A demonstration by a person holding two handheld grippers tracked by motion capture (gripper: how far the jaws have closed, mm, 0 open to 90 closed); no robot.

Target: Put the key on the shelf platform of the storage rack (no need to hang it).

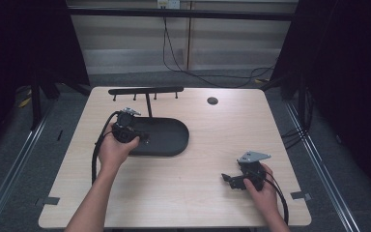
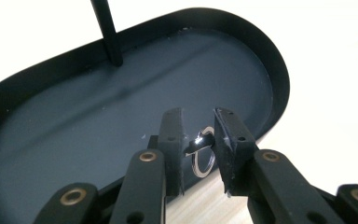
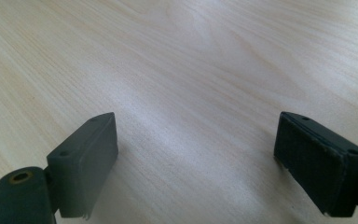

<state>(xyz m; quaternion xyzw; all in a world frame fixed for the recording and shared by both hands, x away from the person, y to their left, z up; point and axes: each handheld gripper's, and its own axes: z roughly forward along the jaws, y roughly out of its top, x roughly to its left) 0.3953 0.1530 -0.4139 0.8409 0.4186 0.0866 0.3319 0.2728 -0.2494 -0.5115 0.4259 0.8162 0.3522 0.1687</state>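
You are pinching a small metal key ring (image 2: 204,151) between the pads of your left tool (image 2: 198,140), holding it just over the near rim of the black oval tray (image 2: 74,121) of the hook stand (image 1: 147,92). Your right tool (image 3: 196,158) is resting on the tabletop (image 1: 207,140) well apart from the tray, its jaws standing wide apart on nothing.

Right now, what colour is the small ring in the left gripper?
Shiny silver metal ring, clearest in the left gripper view, over the black tray.
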